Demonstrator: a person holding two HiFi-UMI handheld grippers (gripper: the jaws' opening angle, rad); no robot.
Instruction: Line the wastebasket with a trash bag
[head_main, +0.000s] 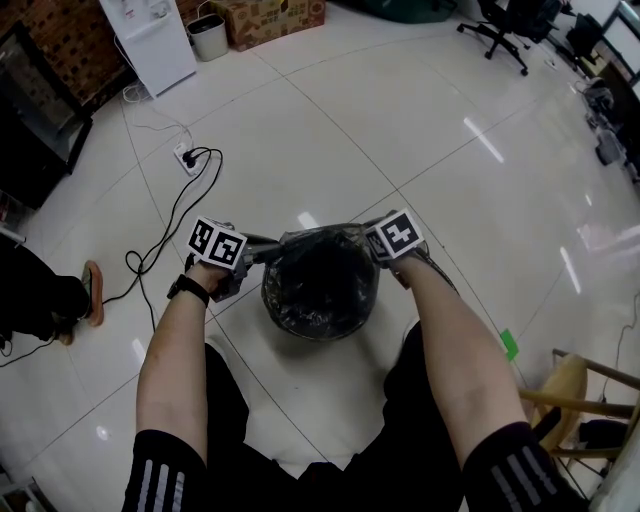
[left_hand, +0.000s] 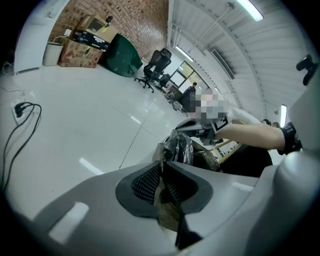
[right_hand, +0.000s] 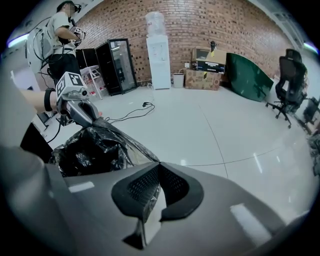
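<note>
The left tool (left_hand: 164, 165) was nipped shut on a fold of the bag (head_main: 320, 275) at the bin's (head_main: 305, 328) left rim. The right tool (right_hand: 159, 165) was clamped on film at the bin's right rim. The bag's mouth was stretched over the bin. The step looked like spreading; next, the hem needs pulling down outside the rim.
</note>
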